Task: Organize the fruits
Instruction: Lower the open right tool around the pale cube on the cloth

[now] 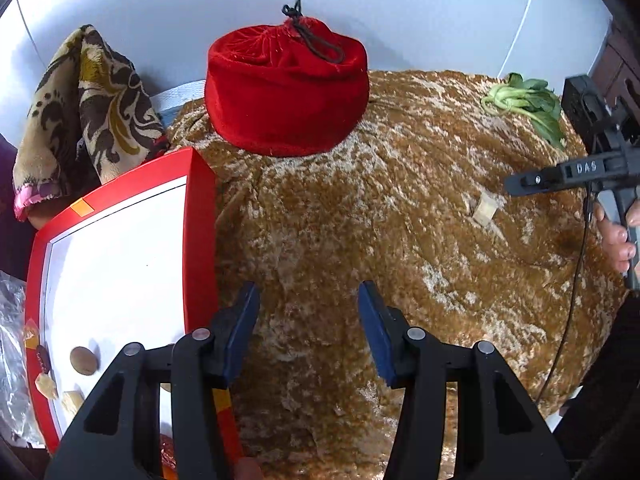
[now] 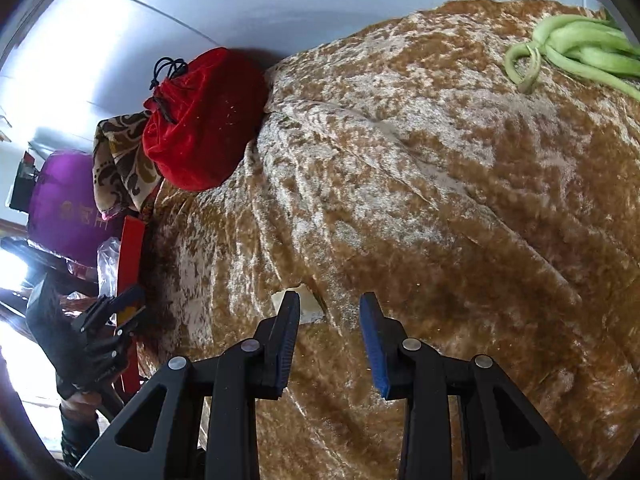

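Far left in the left wrist view, a patterned cloth [image 1: 92, 120] is bunched against the wall, with crinkled clear plastic [image 1: 12, 360] below it. Next comes a red-rimmed tray [image 1: 200, 216] with a white floor; near its closest end lie a round brown piece [image 1: 84, 360] and a few small pale yellow chunks [image 1: 72, 400], which look like dried fruit bits, though I cannot tell exactly. The left tongs [image 1: 308, 332] hover just right of the tray over the brown velvet cloth [image 1: 360, 220] covering the bench, their blue pads well apart and nothing between them. Behind, a red velvet drawstring pouch [image 1: 286, 88] sits on the cloth by the wall. Further right a small pale piece [image 1: 485, 209] rests on the velvet, and a leafy green vegetable [image 1: 528, 106] lies at the far right edge. The right tongs [image 1: 516, 184] show there from the side, held in a hand [image 1: 618, 236]. In the right wrist view, the right tongs [image 2: 330, 340] stand apart and empty, the pale piece [image 2: 308, 306] just beyond the left pad, with the green stalks [image 2: 576, 52] well off at upper right
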`<state>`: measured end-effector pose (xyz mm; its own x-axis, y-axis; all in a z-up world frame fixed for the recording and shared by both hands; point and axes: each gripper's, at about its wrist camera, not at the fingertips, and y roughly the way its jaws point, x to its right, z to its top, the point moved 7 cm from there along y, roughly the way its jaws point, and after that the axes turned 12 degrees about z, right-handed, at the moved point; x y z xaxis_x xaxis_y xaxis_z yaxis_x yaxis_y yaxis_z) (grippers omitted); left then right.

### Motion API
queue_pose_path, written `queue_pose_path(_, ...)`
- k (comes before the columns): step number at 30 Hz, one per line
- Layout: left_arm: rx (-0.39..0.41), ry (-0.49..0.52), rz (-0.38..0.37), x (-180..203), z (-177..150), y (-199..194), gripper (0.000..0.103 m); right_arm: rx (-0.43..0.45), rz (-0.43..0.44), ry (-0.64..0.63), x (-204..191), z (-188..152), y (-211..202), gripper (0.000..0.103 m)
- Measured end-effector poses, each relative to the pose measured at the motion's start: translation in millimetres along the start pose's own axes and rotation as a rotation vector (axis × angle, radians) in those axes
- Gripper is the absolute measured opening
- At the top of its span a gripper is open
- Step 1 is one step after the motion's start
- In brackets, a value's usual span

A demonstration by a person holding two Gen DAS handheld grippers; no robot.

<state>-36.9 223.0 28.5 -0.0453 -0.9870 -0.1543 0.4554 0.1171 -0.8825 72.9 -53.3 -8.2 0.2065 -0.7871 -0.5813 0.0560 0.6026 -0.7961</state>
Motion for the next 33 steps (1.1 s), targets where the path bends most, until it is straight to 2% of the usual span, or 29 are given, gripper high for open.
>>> queue_pose_path(8,-0.006,0.015,0.018,-0.4,-0.2,-0.6,0.051,-0.016,0.019,-0.012,-3.6,1.6,2.9,0.034)
queue_pose_path(11,-0.010,0.023,0.010,1.4,-4.2,3.1,0.051,-0.048,0.076,-0.127,-29.9,-8.6,7.7,0.034)
queue_pose_path(14,-0.010,0.025,-0.004,2.1,-5.7,4.5,0.051,-0.130,0.245,-0.245,-70.4,-38.0,31.6,0.034)
queue_pose_path(20,-0.013,0.027,-0.049,-3.6,-5.5,-1.2,0.051,-0.229,0.374,-0.359,-121.7,-91.1,91.2,0.035)
queue_pose_path(22,-0.017,0.025,-0.064,-4.5,-5.4,-2.6,0.051,-0.215,0.442,-0.314,-134.8,-97.8,110.3,0.036)
queue_pose_path(25,-0.012,0.025,-0.077,-4.5,-6.3,-3.9,0.051,-0.155,0.535,-0.202,-146.4,-99.4,129.9,0.049)
queue_pose_path(29,-0.030,0.017,-0.086,3.0,-19.6,12.9,0.051,-0.164,0.501,-0.118,-144.7,-105.2,144.5,0.050)
queue_pose_path(30,-0.035,0.025,-0.084,6.3,-24.6,18.3,0.051,-0.159,0.470,-0.132,-141.3,-104.6,140.7,0.050)
queue_pose_path(32,-0.040,0.029,-0.080,12.3,-33.4,27.6,0.051,-0.159,0.342,-0.186,-124.1,-102.5,121.6,0.049)
queue_pose_path(33,-0.042,0.030,-0.077,14.6,-36.8,31.1,0.051,-0.160,0.320,-0.190,-117.2,-100.8,111.9,0.049)
